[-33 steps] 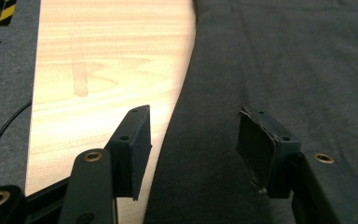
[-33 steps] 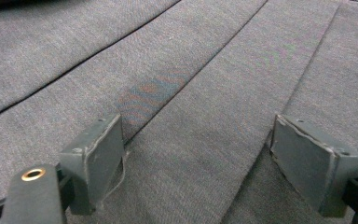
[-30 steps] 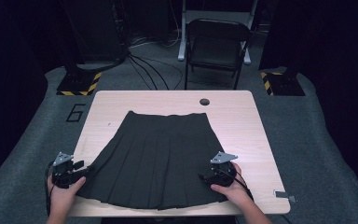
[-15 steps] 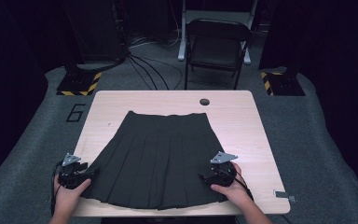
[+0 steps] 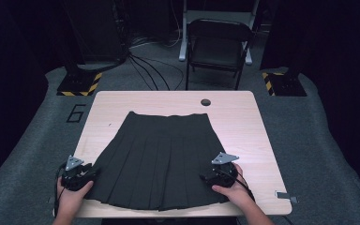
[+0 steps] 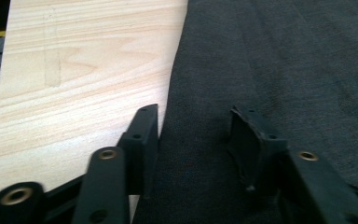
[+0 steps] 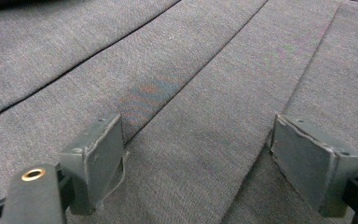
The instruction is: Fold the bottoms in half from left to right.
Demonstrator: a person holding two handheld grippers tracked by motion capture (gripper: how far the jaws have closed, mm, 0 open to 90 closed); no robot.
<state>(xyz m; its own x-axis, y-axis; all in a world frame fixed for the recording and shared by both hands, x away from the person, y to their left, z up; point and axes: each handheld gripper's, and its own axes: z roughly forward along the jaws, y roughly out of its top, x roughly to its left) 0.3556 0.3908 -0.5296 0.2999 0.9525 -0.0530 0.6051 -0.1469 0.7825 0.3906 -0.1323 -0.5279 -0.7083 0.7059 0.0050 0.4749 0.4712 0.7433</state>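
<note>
Left gripper (image 5: 90,172) has slid in a bit toward the skirt's (image 5: 161,159) left hem corner vs the earlier frames, and its jaws have just been closing, with cloth between them. Right gripper (image 5: 205,177) is where it was.

High view: black pleated skirt lies flat on the light wood table (image 5: 243,122), waistband at the far side, hem at the near edge. L gripper sits at the hem's left corner and touches the cloth edge; the person's left hand (image 5: 71,197) holds it from below. R gripper rests on the hem's right part, with the right hand (image 5: 234,190) behind it. A folding chair (image 5: 218,47) stands beyond the table, well apart.

Left gripper view: jaws part-spread, not yet pressed on anything. One pad (image 6: 142,135) sits right at the skirt's side edge, where cloth meets bare wood; the other (image 6: 247,142) is over the cloth. A strip of skirt edge lies between them, loose.

Right gripper view: jaws spread wide over the pleats and low on the fabric. Both pads (image 7: 98,158) are clear of each other, no pinch. Fold lines run diagonally between them.
</note>
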